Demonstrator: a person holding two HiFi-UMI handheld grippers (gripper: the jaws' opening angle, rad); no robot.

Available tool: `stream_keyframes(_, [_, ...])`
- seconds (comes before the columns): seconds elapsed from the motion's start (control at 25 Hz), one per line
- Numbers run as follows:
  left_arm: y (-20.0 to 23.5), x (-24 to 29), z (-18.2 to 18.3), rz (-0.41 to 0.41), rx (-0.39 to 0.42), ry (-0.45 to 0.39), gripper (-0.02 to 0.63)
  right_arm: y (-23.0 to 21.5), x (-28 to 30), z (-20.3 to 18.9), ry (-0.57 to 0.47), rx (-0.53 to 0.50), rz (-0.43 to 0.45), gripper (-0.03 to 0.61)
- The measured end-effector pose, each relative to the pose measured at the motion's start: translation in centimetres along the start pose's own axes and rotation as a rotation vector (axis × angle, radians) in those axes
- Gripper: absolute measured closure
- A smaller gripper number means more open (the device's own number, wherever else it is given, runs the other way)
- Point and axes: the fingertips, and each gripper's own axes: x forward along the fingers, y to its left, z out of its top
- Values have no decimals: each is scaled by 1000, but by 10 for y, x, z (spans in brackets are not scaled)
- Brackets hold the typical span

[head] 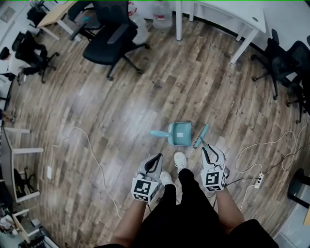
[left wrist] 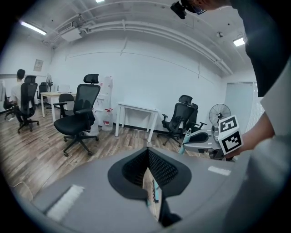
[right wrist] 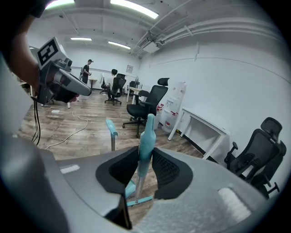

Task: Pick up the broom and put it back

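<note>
A teal broom [head: 201,135] stands close to the right of a teal dustpan [head: 180,133] on the wood floor, just ahead of the person's feet. My right gripper [head: 207,148] is shut on the broom's handle. In the right gripper view the handle [right wrist: 146,136] rises upright between the pads, and the dustpan's handle [right wrist: 110,129] stands to its left. My left gripper [head: 156,160] hangs left of the dustpan, shut, with nothing in it. In the left gripper view its pads [left wrist: 160,167] meet in a line, and the right gripper's marker cube [left wrist: 229,134] shows at the right.
A black office chair [head: 114,34] and a white table [head: 227,14] stand farther off, with more chairs [head: 283,60] at the right. A white cable [head: 92,155] runs over the floor on the left. Another cable and a power strip [head: 259,180] lie at the right.
</note>
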Motion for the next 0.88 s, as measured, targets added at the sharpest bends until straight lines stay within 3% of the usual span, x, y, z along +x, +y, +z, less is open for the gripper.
stream_keyframes(0.4, [9, -5, -15, 47, -30, 31, 595, 25, 28, -33, 65, -20, 87, 477])
stream_keyframes(0.88, [28, -20, -25, 117, -72, 31, 595, 68, 64, -14, 57, -83, 237, 485])
